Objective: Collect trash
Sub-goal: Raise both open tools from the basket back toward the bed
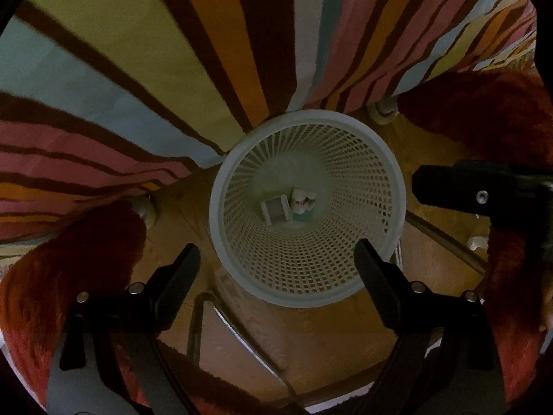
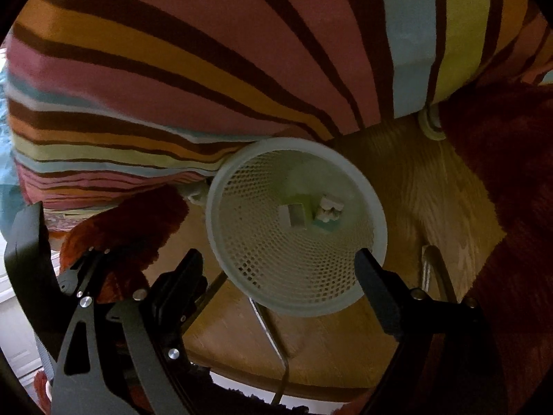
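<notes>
Left gripper (image 1: pixel 276 263) stands wide, nothing between its fingers, poised directly above the mouth of a white mesh wastebasket (image 1: pixel 375 145). Right gripper (image 2: pixel 280 269) is likewise spread wide and holds nothing, looking down into the same wastebasket (image 2: pixel 356 176) from a slight angle; one finger of the right gripper shows at the right edge of the left wrist view. At the bottom of the basket lie two pieces of trash side by side: a small square wrapper (image 1: pixel 275 208) (image 2: pixel 293 217) and a crumpled white scrap (image 1: pixel 304 200) (image 2: pixel 330 209) resting on something teal; whether the two touch cannot be told. The basket stands on a wooden floor (image 1: pixel 311 339), its rim against a striped bedcover (image 1: pixel 121 69) of pink, orange, yellow, blue and brown. A red shaggy rug (image 1: pixel 69 276) lies to either side. Chromed tube legs (image 2: pixel 273 339) cross the floor just beside the basket
</notes>
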The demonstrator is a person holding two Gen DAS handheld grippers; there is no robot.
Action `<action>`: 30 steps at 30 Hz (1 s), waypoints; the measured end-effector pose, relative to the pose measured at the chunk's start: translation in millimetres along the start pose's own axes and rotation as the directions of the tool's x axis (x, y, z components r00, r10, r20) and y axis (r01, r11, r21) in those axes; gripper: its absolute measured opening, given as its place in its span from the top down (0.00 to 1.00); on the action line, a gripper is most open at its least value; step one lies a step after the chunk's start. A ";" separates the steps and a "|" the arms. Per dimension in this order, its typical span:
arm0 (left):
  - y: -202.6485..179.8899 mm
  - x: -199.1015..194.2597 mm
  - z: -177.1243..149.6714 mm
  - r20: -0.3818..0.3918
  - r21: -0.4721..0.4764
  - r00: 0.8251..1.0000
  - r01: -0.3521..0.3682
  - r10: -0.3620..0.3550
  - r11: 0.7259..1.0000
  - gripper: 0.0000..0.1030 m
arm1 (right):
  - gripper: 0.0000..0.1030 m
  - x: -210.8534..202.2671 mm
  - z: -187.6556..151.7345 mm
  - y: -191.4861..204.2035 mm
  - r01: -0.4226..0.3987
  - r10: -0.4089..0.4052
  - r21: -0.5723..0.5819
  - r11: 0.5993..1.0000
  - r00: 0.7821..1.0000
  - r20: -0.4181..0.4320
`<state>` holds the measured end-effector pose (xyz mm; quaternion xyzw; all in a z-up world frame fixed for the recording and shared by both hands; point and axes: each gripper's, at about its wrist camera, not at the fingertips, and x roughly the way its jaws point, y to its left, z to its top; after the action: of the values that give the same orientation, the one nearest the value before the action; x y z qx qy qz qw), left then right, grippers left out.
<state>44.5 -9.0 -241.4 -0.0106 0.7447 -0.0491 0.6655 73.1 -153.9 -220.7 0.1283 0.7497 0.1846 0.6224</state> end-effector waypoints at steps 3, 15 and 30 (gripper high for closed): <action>4.3 -9.2 -4.8 0.031 -0.019 1.000 0.006 -0.005 1.000 0.14 | 0.17 -11.1 -4.7 4.4 -0.006 0.007 -0.026 1.000 0.999 0.037; 20.0 -57.3 -20.8 0.225 -0.074 0.974 -0.023 0.039 0.997 0.15 | 0.17 -70.8 -25.9 29.7 0.032 0.019 -0.173 0.984 0.958 0.286; 48.0 -134.7 -45.3 0.545 -0.163 0.830 -0.034 0.119 0.986 0.15 | 0.17 -129.7 -39.8 61.4 0.256 -0.008 -0.328 0.909 0.799 0.601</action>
<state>17.3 52.3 -107.3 -0.0430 0.5220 0.0374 0.8511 56.6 -158.1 -72.7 -0.0022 0.4749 0.2377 0.8474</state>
